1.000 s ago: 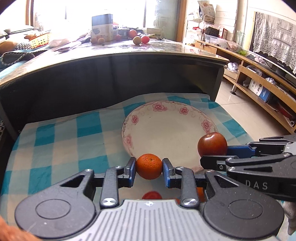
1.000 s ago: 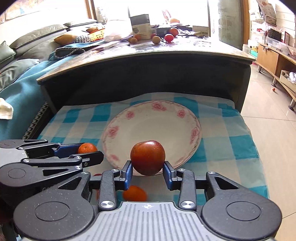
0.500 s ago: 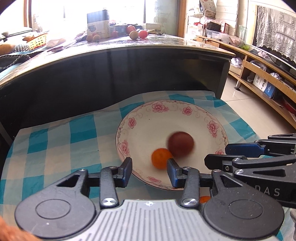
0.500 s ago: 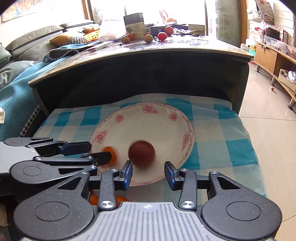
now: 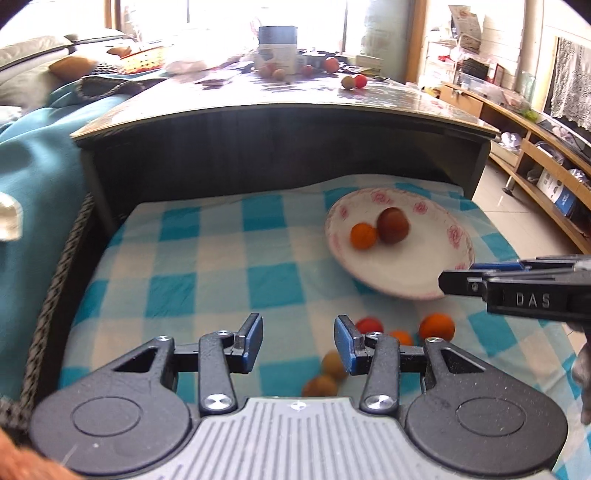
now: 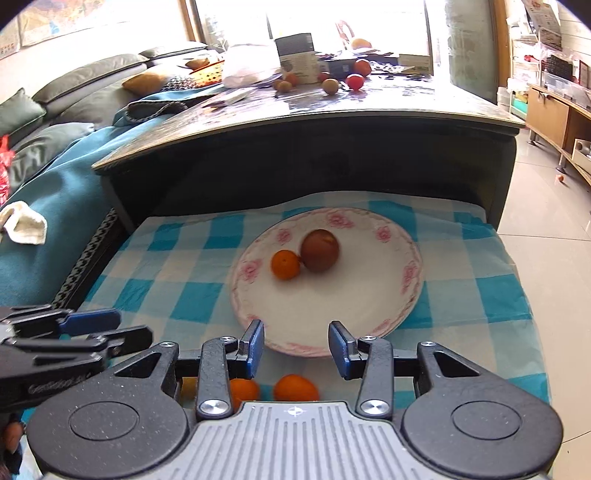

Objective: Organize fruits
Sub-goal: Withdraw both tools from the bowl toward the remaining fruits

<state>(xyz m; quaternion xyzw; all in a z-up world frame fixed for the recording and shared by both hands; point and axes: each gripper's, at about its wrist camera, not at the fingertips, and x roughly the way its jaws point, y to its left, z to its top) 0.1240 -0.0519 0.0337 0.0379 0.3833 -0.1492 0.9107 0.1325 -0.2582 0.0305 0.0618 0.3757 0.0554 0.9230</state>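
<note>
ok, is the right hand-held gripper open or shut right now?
Open. The right hand-held gripper has its blue-padded jaws spread with nothing between them; the white floral-rimmed plate shows through the gap.

Sunlit windows [image 6: 310, 14], seemingly grey sofa [image 6: 74, 81]

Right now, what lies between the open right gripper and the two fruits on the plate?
Only bare plate: in the right wrist view, the right gripper faces the orange and dark red fruit unobstructed.
</note>
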